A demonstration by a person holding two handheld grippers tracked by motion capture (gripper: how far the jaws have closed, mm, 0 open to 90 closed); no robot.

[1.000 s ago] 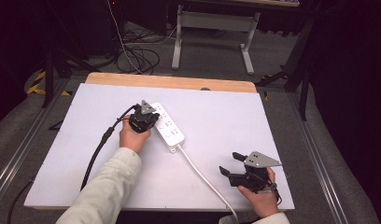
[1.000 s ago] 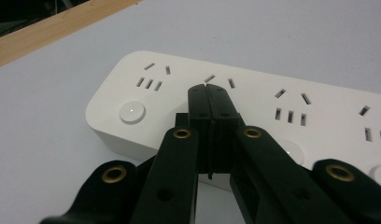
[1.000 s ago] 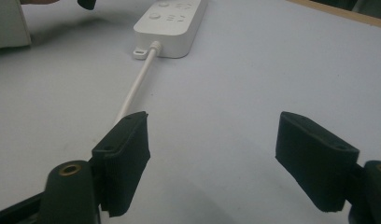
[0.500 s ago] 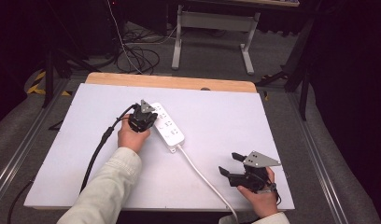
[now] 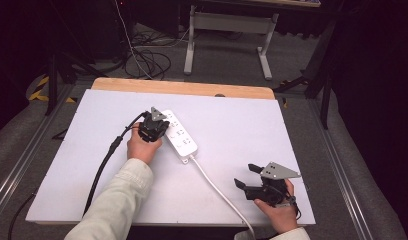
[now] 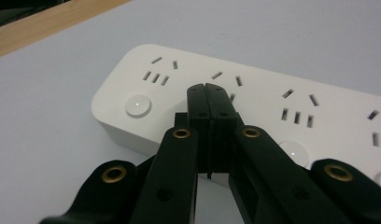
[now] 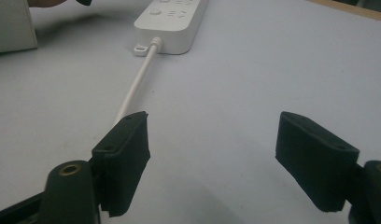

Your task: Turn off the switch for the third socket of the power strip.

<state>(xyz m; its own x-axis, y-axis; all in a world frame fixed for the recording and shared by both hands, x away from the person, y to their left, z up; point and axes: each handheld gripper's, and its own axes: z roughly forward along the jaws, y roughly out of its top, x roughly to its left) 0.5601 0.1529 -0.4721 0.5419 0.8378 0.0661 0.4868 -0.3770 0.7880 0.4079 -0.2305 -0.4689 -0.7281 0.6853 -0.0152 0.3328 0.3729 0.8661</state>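
Note:
A white power strip (image 5: 179, 136) lies aslant near the middle of the white table top, its white cord (image 5: 219, 189) running to the front edge. My left gripper (image 5: 158, 127) is shut, its tips over the strip's far end. In the left gripper view the closed jaws (image 6: 208, 88) press together just above the strip (image 6: 272, 107), between two sockets, with round buttons (image 6: 137, 104) beside them. Whether they touch it I cannot tell. My right gripper (image 5: 246, 176) is open near the front right, nothing between its pads (image 7: 125, 158). The strip (image 7: 172, 21) and cord (image 7: 135, 88) lie ahead of it.
A black cable (image 5: 104, 167) trails from the left gripper toward the table's front left. The table (image 5: 242, 125) has a wooden strip along its far edge (image 5: 182, 88). Beyond it stand a metal frame (image 5: 227, 35) and loose cables on the floor.

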